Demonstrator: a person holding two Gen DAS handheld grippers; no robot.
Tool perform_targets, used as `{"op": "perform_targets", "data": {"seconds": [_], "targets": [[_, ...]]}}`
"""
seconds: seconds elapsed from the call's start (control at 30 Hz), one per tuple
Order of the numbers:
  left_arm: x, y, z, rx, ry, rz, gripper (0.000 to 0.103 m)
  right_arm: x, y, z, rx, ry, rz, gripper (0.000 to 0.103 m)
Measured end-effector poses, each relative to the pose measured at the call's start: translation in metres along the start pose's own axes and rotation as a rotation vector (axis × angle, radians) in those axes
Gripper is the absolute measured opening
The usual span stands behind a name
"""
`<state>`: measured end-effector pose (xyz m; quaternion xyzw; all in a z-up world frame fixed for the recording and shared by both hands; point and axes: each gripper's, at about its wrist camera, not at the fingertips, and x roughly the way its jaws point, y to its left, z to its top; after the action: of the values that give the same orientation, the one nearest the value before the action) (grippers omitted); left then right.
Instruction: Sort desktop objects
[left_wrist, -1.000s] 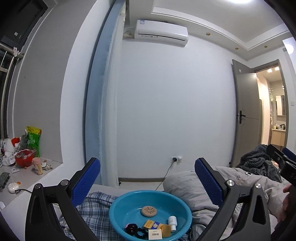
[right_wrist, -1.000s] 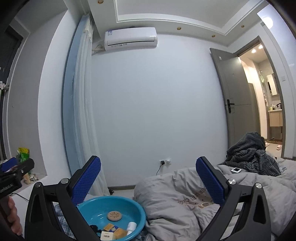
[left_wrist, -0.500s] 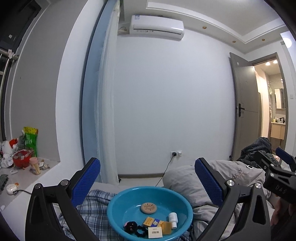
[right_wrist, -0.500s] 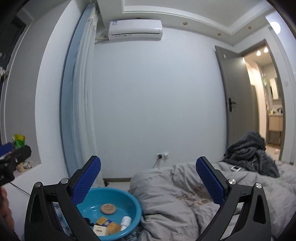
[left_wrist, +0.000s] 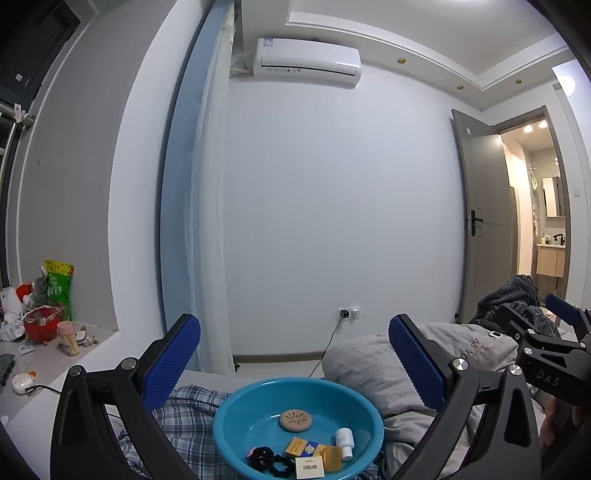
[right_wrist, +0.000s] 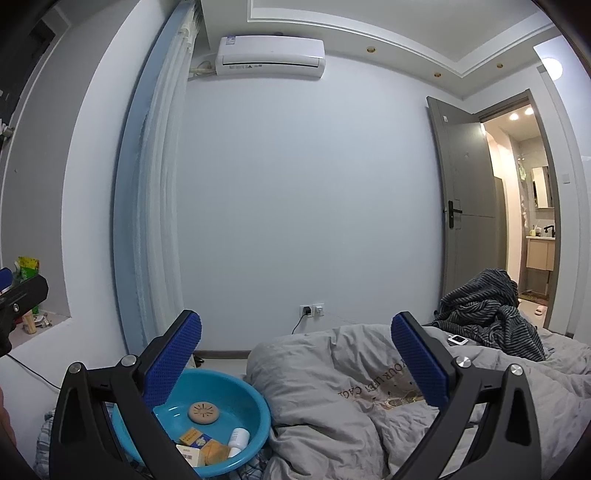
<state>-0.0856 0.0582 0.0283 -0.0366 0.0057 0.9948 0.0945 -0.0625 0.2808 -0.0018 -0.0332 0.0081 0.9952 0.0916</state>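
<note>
Both my left tool (left_wrist: 293, 363) and right tool (right_wrist: 295, 363) hang spread wide and empty above the bed, the small sundries gathered in the blue basin (left_wrist: 236, 421) on the plaid cloth (left_wrist: 188, 410), fitting either finished sorting or sorting about to start.

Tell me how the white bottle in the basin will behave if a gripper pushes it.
The white bottle lies on its side against the basin's sloped wall, so it would probably roll. It looks small and plastic, likely light and a bit slippery.
</note>
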Motion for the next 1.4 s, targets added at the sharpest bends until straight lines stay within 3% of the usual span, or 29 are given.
{"op": "perform_targets", "data": {"seconds": [0.33, 0.83, 1.4], "targets": [[-0.015, -0.001, 0.002, -0.027, -0.058, -0.035, 0.103, -0.007, -0.002, 0.005, -0.016, -0.015, -0.024, 0.102], [-0.005, -0.008, -0.006, -0.007, -0.019, -0.029, 0.103, -0.003, -0.005, 0.004, -0.025, -0.012, -0.028, 0.102], [-0.017, -0.005, -0.003, -0.015, -0.060, -0.022, 0.103, 0.004, -0.001, 0.001, -0.050, 0.012, -0.027, 0.102]]}}
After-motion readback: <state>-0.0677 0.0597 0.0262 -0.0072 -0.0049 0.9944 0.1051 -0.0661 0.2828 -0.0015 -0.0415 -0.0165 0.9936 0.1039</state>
